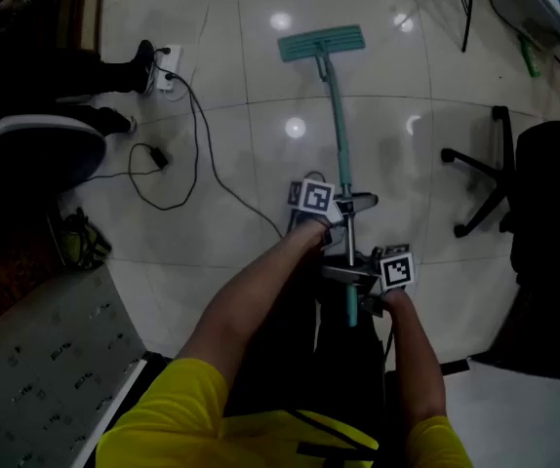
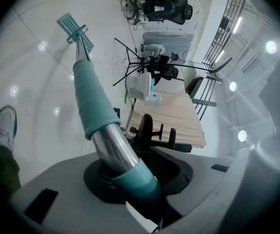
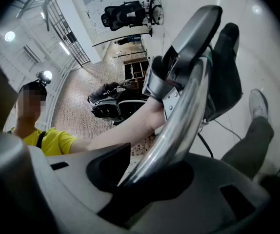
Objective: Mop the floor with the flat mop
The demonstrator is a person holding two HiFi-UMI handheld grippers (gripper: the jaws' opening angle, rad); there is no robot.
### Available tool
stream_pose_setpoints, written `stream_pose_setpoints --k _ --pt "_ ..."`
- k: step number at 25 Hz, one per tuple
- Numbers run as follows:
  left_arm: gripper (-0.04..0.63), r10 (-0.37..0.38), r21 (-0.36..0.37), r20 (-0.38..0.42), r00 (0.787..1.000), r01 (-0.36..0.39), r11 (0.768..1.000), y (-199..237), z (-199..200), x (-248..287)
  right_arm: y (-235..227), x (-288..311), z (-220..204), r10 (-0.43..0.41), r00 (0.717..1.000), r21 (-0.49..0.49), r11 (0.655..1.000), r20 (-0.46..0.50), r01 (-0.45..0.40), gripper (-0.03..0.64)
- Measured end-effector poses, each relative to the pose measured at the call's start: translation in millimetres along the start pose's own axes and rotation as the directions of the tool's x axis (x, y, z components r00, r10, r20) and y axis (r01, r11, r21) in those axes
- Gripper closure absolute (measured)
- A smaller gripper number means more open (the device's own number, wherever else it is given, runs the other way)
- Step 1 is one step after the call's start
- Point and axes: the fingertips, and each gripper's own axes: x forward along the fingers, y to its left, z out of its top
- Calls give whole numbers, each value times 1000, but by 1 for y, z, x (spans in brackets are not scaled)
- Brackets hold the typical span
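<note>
A flat mop with a teal head [image 1: 321,43] lies flat on the glossy white tile floor, far ahead of me. Its teal and chrome pole [image 1: 340,135] slants back to my hands. My left gripper [image 1: 337,213] is shut on the pole higher along it; in the left gripper view the pole [image 2: 92,106] runs out from the jaws to the mop head [image 2: 71,26]. My right gripper [image 1: 363,283] is shut on the pole's near end, where the chrome tube [image 3: 179,130] passes through its jaws.
A black office chair [image 1: 524,213] stands at the right. A power strip [image 1: 167,68] and black cable [image 1: 197,154] lie at the left, beside a person's shoes [image 1: 141,66]. A grey panel [image 1: 46,359] sits at the lower left. A wooden desk [image 2: 174,116] shows beyond.
</note>
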Motion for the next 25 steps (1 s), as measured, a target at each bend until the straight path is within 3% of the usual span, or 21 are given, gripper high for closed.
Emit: stream_pose_setpoints --k 4,7,10,14,17,19,21,23,25 --pt "460 26 58 -26 999 -25 998 12 91 0 -27 17 83 18 999 21 1000 44 -19 498" --pt "448 65 93 -61 996 -59 994 9 102 -2 -19 23 95 59 994 65 996 91 -65 515" --pt "446 51 59 -80 996 -47 997 -4 41 -9 8 25 39 52 996 103 993 71 -59 514" --pt "428 54 1 -128 990 -54 999 -38 -106 -21 65 10 -90 33 999 206 978 30 -38 513" --pt "422 38 -63 -82 996 -43 997 -55 -163 -25 88 -1 -140 3 1000 236 972 -25 3 489" --pt "423 29 -66 -44 999 -32 997 -54 -150 -23 85 -3 -129 13 1000 232 973 -28 -6 493" --pt "417 21 -44 -27 999 -22 999 -53 -109 -16 81 -6 -89 40 999 212 976 10 -41 491" --pt "417 10 -11 -23 1000 -11 1000 -50 -46 -6 67 -6 -28 39 998 167 985 40 -45 491" --pt "431 -15 15 -24 1000 16 1000 -41 29 3 37 -1 40 -15 1000 104 995 7 15 490"
